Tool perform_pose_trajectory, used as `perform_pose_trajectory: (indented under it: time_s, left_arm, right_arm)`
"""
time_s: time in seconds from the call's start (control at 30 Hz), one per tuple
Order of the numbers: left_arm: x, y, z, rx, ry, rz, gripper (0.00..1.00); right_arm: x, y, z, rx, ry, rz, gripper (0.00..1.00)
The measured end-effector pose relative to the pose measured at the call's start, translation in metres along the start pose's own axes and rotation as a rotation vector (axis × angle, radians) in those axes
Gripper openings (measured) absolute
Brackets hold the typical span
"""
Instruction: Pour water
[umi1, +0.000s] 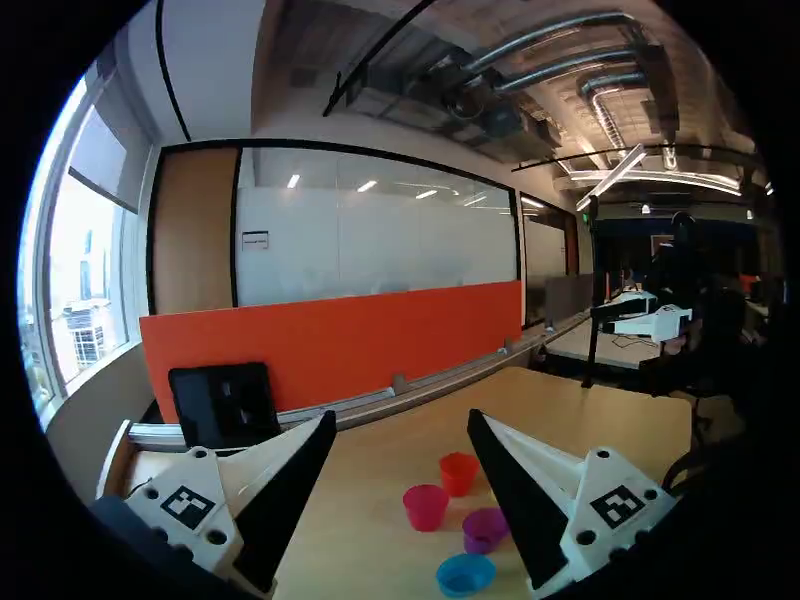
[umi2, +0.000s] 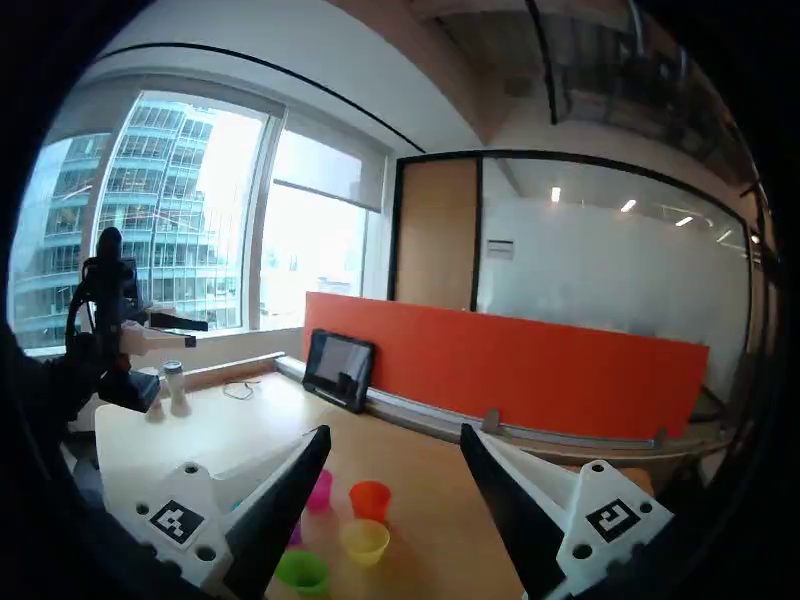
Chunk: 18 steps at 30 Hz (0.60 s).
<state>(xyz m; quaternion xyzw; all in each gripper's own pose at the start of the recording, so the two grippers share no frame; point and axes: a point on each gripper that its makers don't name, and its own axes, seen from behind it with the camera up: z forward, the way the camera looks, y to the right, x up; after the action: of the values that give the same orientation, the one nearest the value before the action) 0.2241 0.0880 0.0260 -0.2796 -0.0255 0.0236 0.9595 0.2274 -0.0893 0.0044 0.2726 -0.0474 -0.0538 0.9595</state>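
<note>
Both grippers are up above the desk (umi1: 580, 400), holding nothing at all. The left gripper (umi1: 400, 414) has its jaws spread wide. In the left gripper view the cups sit on the desk, low in the gap between the fingers. The orange cup (umi1: 459, 472) is farthest back and the pink cup (umi1: 426, 506) is just beside it. The purple cup (umi1: 484, 529) is tucked against the right-hand finger, and the blue cup (umi1: 465, 575) is nearest the camera. All of them stand upright, close together, and nothing touches them.

Same story for the right gripper (umi2: 395, 430): jaws wide apart, just air between them. In the right gripper view the cups again sit low between the fingers. Here I can see the pink cup (umi2: 320, 490), the orange cup (umi2: 370, 498), a yellow cup (umi2: 364, 540) and a green cup (umi2: 302, 572). The pink one is partly hidden behind the left-hand finger.

Behind the cups an orange partition (umi1: 330, 340) runs along the back of the desk. A black tablet (umi2: 340, 368) leans against it. Over by the window (umi2: 180, 220) there's a small bottle-like thing (umi2: 176, 385) standing on the desk, well apart from the cups. I can't tell what's in it from here.
</note>
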Motion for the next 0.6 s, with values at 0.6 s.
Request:
perform_pose_trajectory:
  time_s: [0.6]
  left_arm:
    - [-0.05, 0.013, 0.002, -0.071, -0.1, 0.006, 0.97]
  right_arm:
    - [-0.04, -0.013, -0.006, 0.085, -0.089, -0.018, 1.0]
